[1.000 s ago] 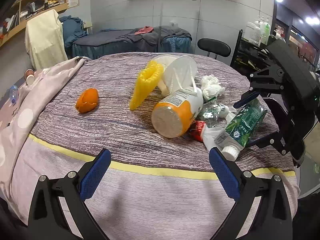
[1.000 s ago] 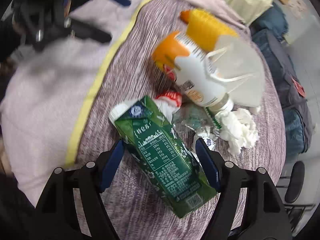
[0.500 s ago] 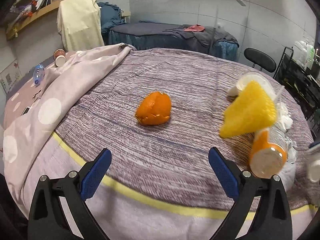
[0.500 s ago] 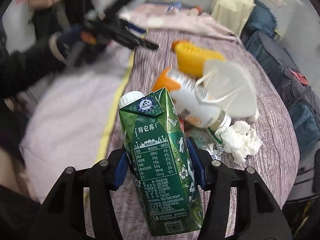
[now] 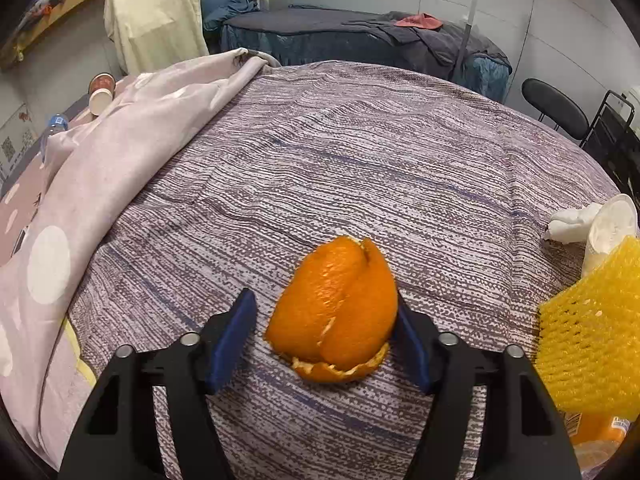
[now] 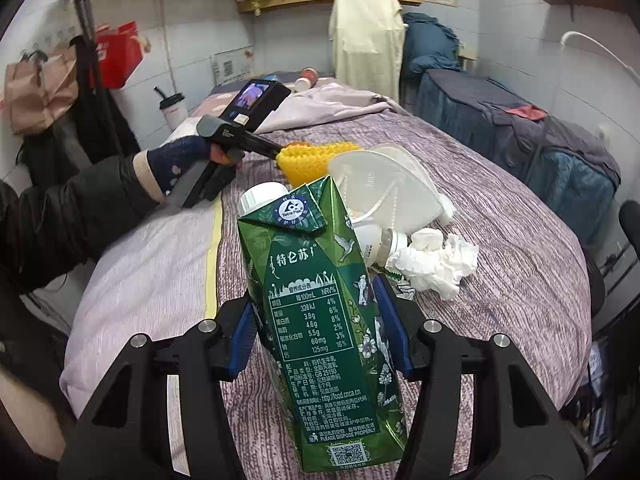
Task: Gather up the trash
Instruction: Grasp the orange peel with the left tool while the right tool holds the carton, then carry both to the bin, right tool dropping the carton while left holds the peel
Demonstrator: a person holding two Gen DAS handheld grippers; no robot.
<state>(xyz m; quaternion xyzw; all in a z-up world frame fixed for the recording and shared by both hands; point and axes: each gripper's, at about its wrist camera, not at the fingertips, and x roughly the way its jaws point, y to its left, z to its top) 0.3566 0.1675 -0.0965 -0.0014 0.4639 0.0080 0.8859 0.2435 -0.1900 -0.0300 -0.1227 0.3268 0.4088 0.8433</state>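
Since the bed (image 5: 400,160) is the biggest thing here, we start there: a striped purple cover w/ trash lying on it, and a pink dotted blanket (image 5: 120,152) bunched on its left side.

Next biggest is the green milk carton (image 6: 320,320). Our right gripper (image 6: 318,332) is clamped on it, a blue pad pressed to each side, and the carton looks lifted off the cover. Behind it sit a white face mask (image 6: 384,184), a bottle on its side, a yellow foam net (image 6: 316,156) and a crumpled tissue (image 6: 436,264).

Then the orange peel (image 5: 336,312), lying on the cover near the front edge. Our left gripper (image 5: 324,332) has its fingers apart, one on each side of the peel. The right pad looks to be touching it or very close; the left pad has a gap.

To do this step well, we think: keep the left gripper low so the pads catch the fat middle of the peel, not the thin torn rim at the bottom. Close slow & soft, b/c peel is hollow and will squash or slip. Try not to pinch the cover too. Hold the carton steady w/ the right gripper while we do it.
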